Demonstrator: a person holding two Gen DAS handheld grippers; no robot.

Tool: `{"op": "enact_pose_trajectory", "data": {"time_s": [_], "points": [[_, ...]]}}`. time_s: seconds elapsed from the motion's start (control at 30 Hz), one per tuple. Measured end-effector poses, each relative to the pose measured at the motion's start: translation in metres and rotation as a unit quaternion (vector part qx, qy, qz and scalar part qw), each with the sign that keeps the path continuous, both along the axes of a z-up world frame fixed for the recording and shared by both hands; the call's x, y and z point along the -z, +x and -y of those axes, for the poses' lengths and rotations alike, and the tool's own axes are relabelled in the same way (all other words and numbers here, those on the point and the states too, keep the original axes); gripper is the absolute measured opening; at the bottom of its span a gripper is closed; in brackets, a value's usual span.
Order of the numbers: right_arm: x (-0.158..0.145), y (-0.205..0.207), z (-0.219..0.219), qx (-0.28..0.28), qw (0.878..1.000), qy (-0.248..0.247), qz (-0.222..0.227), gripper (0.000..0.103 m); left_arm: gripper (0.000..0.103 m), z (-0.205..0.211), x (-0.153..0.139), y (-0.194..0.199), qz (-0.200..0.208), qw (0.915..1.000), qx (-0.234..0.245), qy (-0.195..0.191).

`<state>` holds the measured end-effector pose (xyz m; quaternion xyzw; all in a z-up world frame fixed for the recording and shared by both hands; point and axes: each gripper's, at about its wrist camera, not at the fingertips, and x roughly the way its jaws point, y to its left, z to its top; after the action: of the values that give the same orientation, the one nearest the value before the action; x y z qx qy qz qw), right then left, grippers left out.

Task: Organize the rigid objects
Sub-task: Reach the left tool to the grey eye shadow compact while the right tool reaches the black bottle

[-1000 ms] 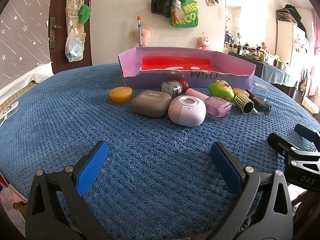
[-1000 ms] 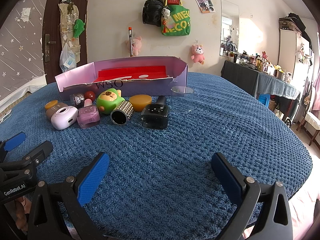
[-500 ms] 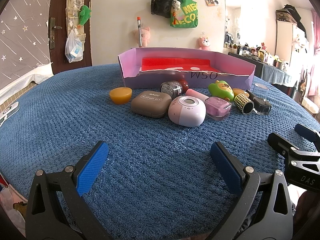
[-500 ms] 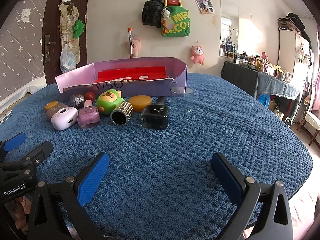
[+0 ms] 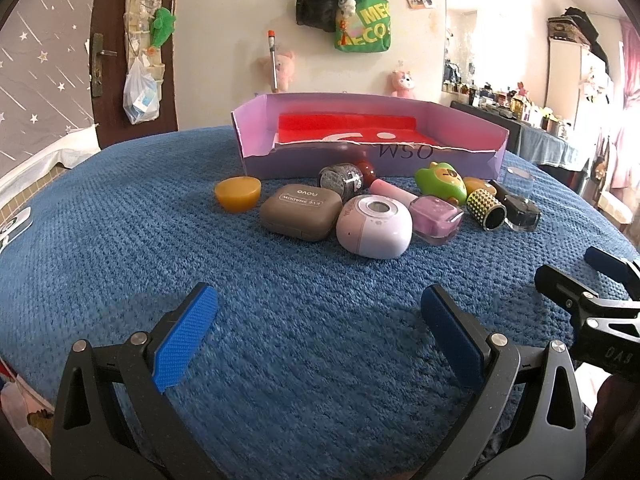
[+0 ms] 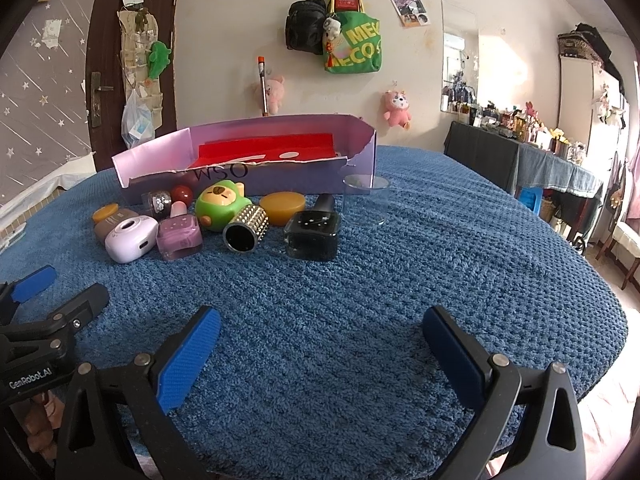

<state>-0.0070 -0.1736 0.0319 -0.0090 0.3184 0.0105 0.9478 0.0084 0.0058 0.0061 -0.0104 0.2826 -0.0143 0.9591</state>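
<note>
A purple cardboard tray [image 5: 460, 122] with a red bottom stands on the blue cloth; it also shows in the right wrist view [image 6: 160, 148]. In front of it lie several small objects: an orange puck [image 5: 237, 193], a brown case [image 5: 301, 211], a white round device [image 5: 374, 226], a pink bottle [image 5: 437, 220], a green toy [image 6: 222, 204], a studded cap [image 6: 246, 229], a black bottle [image 6: 314, 232] and a clear cup [image 6: 365, 200]. My left gripper [image 5: 318, 332] is open and empty, short of the objects. My right gripper [image 6: 320, 354] is open and empty, to the right.
The blue knitted cloth [image 6: 440, 264] covers a round table that drops off at the right. A door [image 5: 112, 40] and a wall with hung bags [image 5: 344, 8] are behind. A dark side table [image 6: 520, 160] with clutter stands at the right.
Both grippers stay almost still and open. The right view has shifted slightly. No object has moved.
</note>
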Motion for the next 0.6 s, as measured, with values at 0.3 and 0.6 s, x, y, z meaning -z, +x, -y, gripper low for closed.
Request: {"op": "enact_pose_trajectory", "data": {"time_s": [0.3,0.6], "points": [[-0.018,0.021,0.007,0.003,1.000,0.008,0.001,0.103,0.103,-0.022,-0.033,0.024,0.000,0.9998,0.012,-0.018],[-0.034,0.057,0.014,0.018,1.000,0.006,-0.020,0.103,0.103,-0.041,-0.043,0.068,-0.058,0.9954,0.076,0.011]]}}
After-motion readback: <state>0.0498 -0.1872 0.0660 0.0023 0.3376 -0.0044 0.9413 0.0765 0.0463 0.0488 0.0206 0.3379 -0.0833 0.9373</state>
